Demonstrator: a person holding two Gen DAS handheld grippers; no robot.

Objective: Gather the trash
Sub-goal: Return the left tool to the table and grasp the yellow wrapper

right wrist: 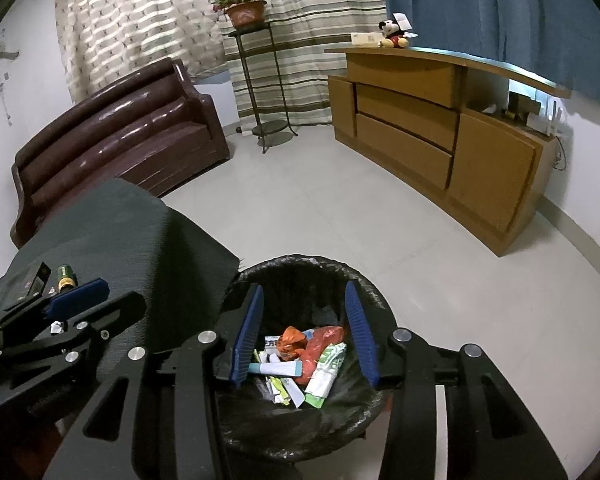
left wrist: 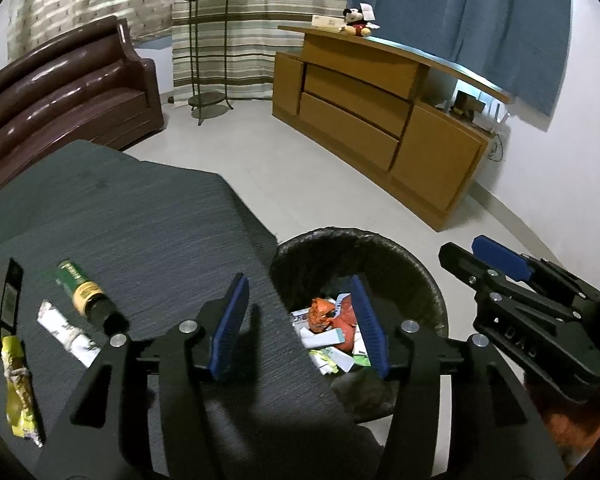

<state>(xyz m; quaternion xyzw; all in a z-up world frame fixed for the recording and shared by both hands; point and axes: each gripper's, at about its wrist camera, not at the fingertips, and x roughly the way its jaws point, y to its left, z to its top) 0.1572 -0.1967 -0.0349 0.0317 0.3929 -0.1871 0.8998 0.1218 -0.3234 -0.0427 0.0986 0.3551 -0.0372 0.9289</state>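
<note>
Trash (right wrist: 300, 354) lies piled inside the black-lined bin (right wrist: 300, 276) at 3 o'clock of the tabletop (left wrist: 140, 220). Both the left gripper (left wrist: 300, 332) and the right gripper (right wrist: 304, 332) hang over it, blue pads spread, nothing between them. At 9 o'clock, a green tube (left wrist: 80, 290) and wrappers (left wrist: 66, 332) lie on the tabletop.

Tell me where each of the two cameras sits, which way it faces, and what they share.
Left wrist: sits on the left gripper, open, looking down over the grey-covered table edge and bin; right gripper shows at right.
Right wrist: sits on the right gripper, open, looking down into the bin; left gripper shows at left.
Shared: bin, table, sofa, cabinet.
</note>
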